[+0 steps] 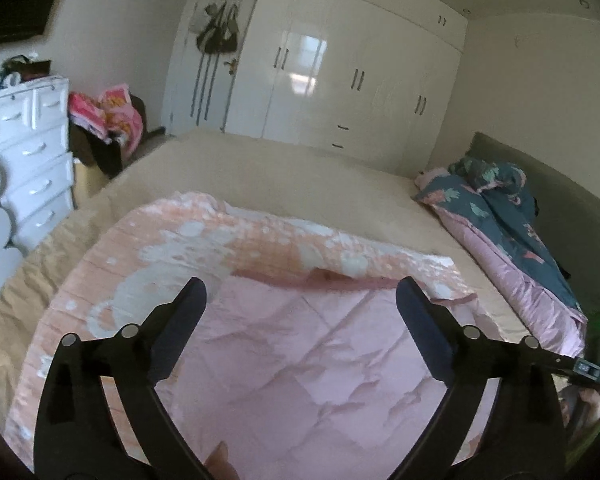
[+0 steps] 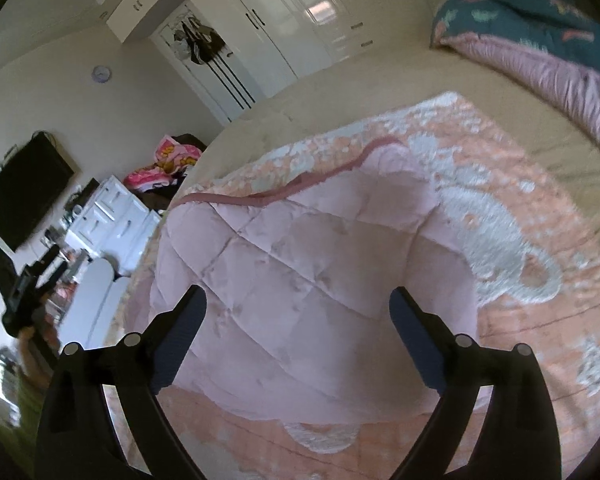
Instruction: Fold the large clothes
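Note:
A large pink quilt (image 1: 300,360) lies on the beige bed, its plain pink underside folded over the orange side with white print (image 1: 204,240). My left gripper (image 1: 302,292) is open above the pink fold, holding nothing. In the right wrist view the same quilt (image 2: 308,272) fills the middle, with its dark pink hem (image 2: 284,192) running across. My right gripper (image 2: 298,300) is open above the folded pink part and empty. The left gripper (image 2: 32,284) also shows at the far left of the right wrist view, off the bed's edge.
A teal and pink duvet (image 1: 500,216) lies bunched along the headboard side (image 2: 540,32). A white drawer chest (image 1: 32,160) and a chair with bright pink cloth (image 1: 108,116) stand left of the bed. White wardrobes (image 1: 340,72) line the far wall.

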